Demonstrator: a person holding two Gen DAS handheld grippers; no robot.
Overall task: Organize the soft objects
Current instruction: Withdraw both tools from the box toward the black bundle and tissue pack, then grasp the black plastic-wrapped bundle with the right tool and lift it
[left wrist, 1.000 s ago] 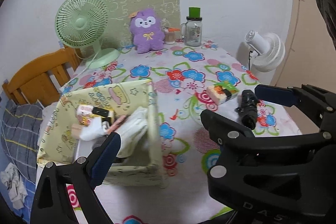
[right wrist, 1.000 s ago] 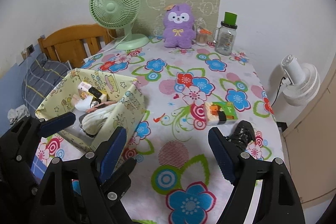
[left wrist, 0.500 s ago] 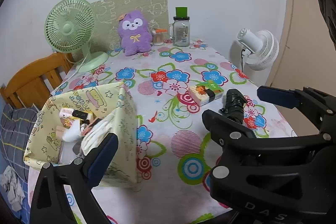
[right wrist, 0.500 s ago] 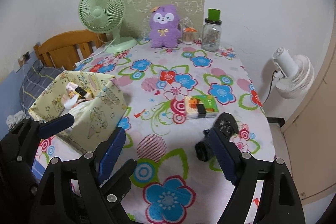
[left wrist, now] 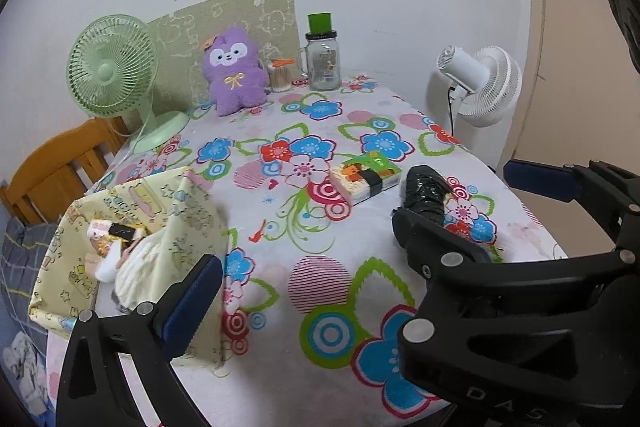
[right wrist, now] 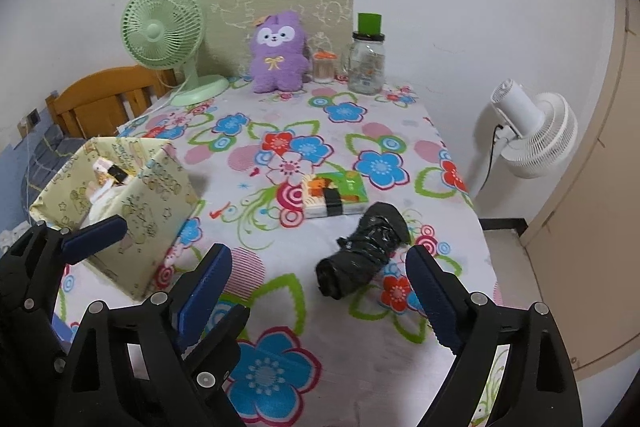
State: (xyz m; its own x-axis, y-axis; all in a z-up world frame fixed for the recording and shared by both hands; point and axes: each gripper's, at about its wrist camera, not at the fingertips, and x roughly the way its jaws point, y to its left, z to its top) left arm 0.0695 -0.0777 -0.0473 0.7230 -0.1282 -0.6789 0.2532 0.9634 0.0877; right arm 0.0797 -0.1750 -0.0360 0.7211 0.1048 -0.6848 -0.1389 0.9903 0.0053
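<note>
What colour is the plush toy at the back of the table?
Purple plush toy with a white face; clearest in the right wrist view.

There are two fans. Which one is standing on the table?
The mint-green desk fan stands on the flowered tablecloth, beside the purple plush toy. The white fan stands off the table, beyond its right edge.

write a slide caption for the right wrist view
Right gripper opening, empty, above a black plastic roll on the floral tablecloth, yellow fabric bin at left.
</note>
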